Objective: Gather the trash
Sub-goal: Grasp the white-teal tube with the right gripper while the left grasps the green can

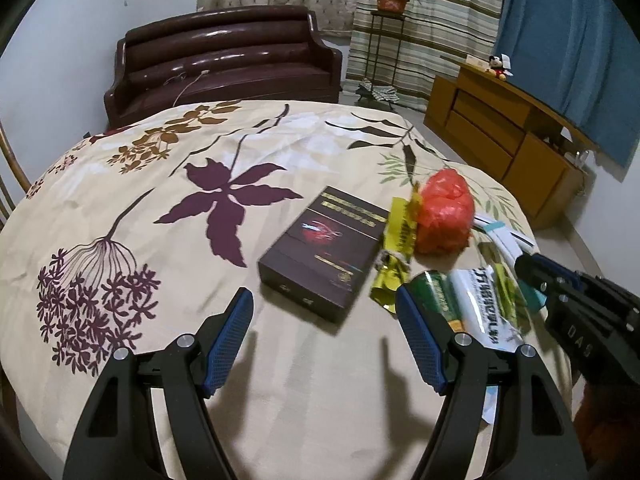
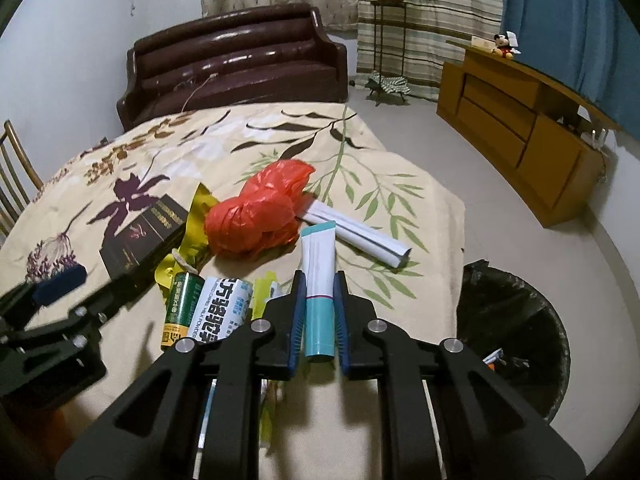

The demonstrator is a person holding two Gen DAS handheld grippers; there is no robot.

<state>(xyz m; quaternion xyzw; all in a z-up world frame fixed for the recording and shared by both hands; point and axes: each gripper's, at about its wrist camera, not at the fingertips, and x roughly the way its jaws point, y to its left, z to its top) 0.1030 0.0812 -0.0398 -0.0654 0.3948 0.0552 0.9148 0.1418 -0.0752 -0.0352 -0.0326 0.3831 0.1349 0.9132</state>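
Observation:
My right gripper [image 2: 320,280] is shut on a white and teal tube [image 2: 319,280], held just above the floral tablecloth [image 2: 392,184]. My left gripper [image 1: 324,300] is open and empty, just in front of a dark brown box [image 1: 324,248]. Trash lies on the table: a red plastic bag [image 2: 256,216], a yellow-gold wrapper [image 1: 394,256], a green and white milk powder packet [image 2: 208,304] and a rolled white paper [image 2: 356,232]. A black-lined trash bin [image 2: 516,332] stands on the floor at the table's right edge.
A dark brown sofa [image 1: 224,60] stands behind the table. A wooden cabinet [image 2: 520,128] with a Mickey toy [image 2: 505,45] runs along the right wall. A plant stand [image 2: 386,36] stands by the curtains. A chair back [image 2: 16,172] shows at the left.

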